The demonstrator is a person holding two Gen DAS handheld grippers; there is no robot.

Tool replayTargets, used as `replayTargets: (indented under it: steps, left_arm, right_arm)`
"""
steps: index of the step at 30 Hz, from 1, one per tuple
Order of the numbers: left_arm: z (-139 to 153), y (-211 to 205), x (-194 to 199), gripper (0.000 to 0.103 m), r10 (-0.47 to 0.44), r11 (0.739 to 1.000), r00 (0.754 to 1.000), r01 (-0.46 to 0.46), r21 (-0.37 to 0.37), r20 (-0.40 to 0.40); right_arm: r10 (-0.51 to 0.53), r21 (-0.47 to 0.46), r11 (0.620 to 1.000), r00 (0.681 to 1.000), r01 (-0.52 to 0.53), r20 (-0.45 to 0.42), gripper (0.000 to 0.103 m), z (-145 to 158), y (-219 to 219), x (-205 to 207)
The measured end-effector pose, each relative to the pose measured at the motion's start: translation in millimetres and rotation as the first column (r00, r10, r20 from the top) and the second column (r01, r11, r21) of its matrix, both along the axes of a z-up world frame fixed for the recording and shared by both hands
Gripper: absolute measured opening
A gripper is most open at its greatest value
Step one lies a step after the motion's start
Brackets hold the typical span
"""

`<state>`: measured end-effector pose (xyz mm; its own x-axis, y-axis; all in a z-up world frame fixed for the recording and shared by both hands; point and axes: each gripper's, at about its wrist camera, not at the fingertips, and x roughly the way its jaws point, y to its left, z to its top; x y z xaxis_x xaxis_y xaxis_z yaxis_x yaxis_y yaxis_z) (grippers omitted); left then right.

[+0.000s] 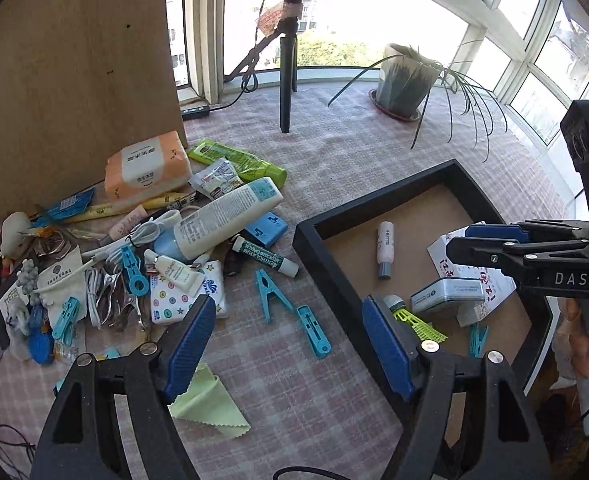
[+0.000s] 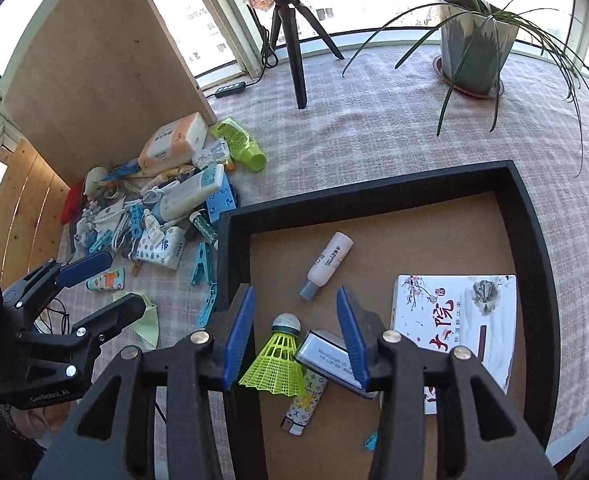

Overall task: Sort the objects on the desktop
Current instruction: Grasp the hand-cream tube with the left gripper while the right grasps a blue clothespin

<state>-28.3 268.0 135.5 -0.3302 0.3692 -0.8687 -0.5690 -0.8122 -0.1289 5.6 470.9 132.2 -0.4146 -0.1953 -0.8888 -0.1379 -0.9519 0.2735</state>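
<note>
A black tray with a brown floor sat on the checked tablecloth, and it already held a fair few things. A small white bottle with a grey cap lay near its middle, a white printed box lay flat toward the right wall, and a yellow-green shuttlecock rested just beside a silver tin. A patterned lighter lay partly under the shuttlecock's skirt, and a blue clothes peg sat by the near wall.

The right gripper hung over the shuttlecock and tin with its jaws apart, pressing on neither. The left gripper stood wide apart over the tray's left rim, nothing between its pads.

The unsorted pile lay left of the tray, outside it.
</note>
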Motion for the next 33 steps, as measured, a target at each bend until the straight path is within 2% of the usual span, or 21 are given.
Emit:
replayTargets:
  steps: [7, 13, 15, 19, 29, 33]
  left_arm:
    - [-28.4, -99.0, -30.6, 0.070, 0.173, 0.982, 0.985, -0.171, -0.077, 0.020]
    - [-56.3, -167.1, -44.9, 0.070, 0.247, 0.958, 0.969, -0.239, -0.159, 0.030]
    - [-64.5, -180.3, -48.5, 0.070, 0.237, 0.953, 0.971, -0.229, -0.200, 0.019]
    - [-77.6, -193.5, -55.7, 0.071, 0.196, 0.950, 0.980, -0.185, -0.250, 0.022]
    - [-102.6, -184.0, -64.5, 0.072, 0.086, 0.964, 0.992, -0.060, -0.260, 0.088]
    - [-115.3, -177.9, -56.3, 0.071, 0.050, 0.957, 0.993, -0.017, -0.291, 0.107]
  right_arm:
    - [0.166, -0.032, 0.986, 0.986, -0.166, 0.009, 0.053, -9.6, -68.5, -12.7]
    - [0.282, -0.028, 0.959, 0.959, -0.281, 0.041, 0.054, -27.8, -123.5, -22.1]
    - [0.286, 0.003, 0.958, 0.956, -0.287, 0.068, 0.054, -35.1, -130.3, -25.4]
    - [0.259, 0.002, 0.965, 0.958, -0.261, 0.119, 0.054, -49.3, -125.4, -34.1]
    - [0.202, -0.055, 0.979, 0.962, -0.195, 0.186, 0.054, -74.3, -114.1, -48.0]
    - [0.187, -0.056, 0.982, 0.964, -0.179, 0.192, 0.054, -78.3, -114.8, -51.6]
